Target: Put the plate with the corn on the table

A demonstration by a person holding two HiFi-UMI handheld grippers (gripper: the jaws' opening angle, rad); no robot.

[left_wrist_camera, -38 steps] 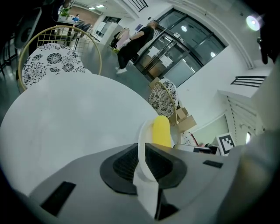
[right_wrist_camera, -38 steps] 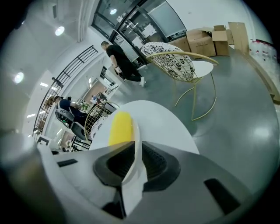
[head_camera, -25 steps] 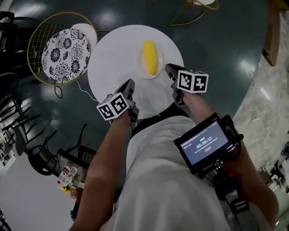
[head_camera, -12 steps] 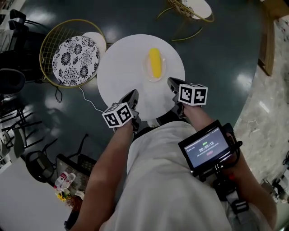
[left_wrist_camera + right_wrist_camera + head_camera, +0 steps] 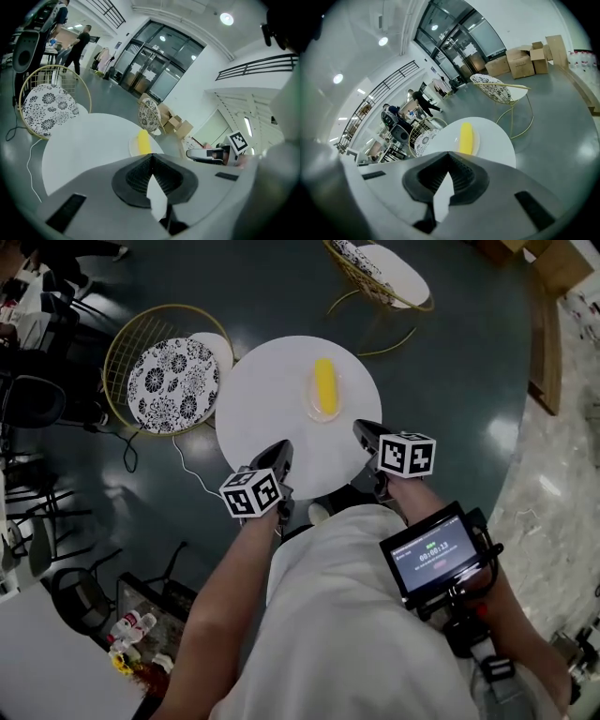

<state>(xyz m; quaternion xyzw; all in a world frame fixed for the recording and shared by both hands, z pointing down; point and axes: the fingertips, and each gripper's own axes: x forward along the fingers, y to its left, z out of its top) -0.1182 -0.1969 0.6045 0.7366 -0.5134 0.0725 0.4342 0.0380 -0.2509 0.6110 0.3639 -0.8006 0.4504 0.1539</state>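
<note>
Below, white round table (image 5: 272, 413) on dark floor (image 5: 469, 352), plate (image 5: 323, 415) with corn (image 5: 324, 385); left gripper (image 5: 283, 450), right gripper (image 5: 362, 428) both clenched.

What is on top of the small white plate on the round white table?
One yellow corn cob lies lengthwise on the small white plate; the plate surface beneath it is hidden.

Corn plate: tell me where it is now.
Head view: the plate with the corn lies on the white round table, right of centre, beyond the right gripper.
</note>
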